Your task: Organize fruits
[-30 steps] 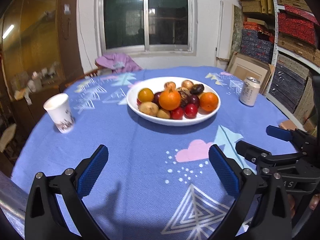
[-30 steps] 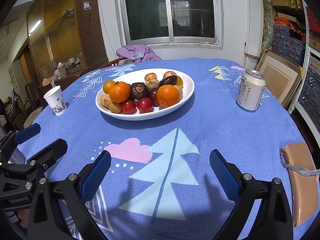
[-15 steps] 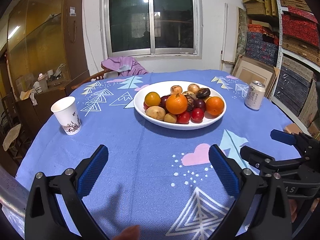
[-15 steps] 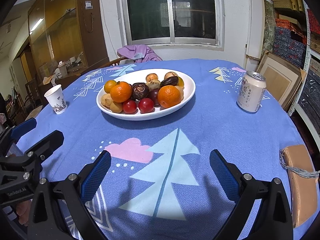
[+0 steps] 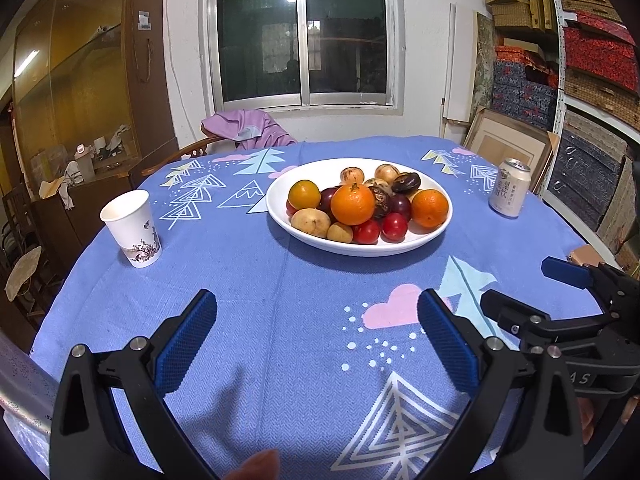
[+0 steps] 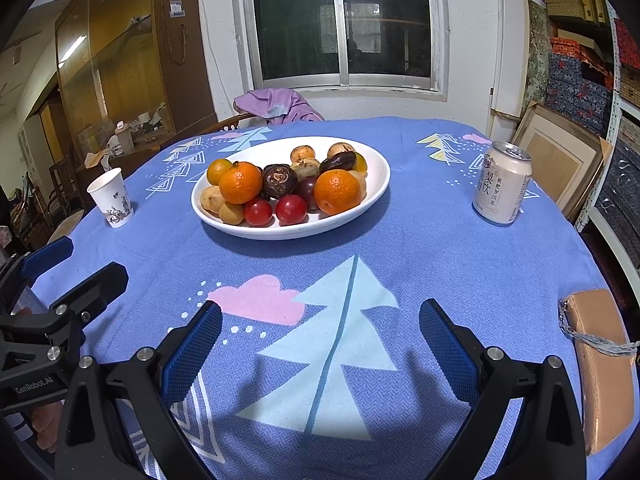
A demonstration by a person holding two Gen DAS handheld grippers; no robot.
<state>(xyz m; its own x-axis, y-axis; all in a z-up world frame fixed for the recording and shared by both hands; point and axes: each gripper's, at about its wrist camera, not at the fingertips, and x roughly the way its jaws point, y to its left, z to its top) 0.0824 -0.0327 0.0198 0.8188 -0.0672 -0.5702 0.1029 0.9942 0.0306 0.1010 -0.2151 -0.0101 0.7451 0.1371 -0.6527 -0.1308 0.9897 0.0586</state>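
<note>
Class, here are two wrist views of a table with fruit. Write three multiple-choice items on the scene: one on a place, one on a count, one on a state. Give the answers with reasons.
1. Where does the can stand?
A. right of the bowl
B. inside the bowl
C. beside the cup

2. How many small red fruits lie at the bowl's near edge?
A. none
B. two
C. five

3. How do the left gripper and right gripper stand?
A. both shut on fruit
B. one holds the cup
C. both open, holding nothing

Answers:
1. A, the can stands on the cloth to the right, apart from the bowl, the cup far left.
2. B, two red fruits lie side by side in front.
3. C, each view shows blue pads wide apart with only cloth between.
</note>
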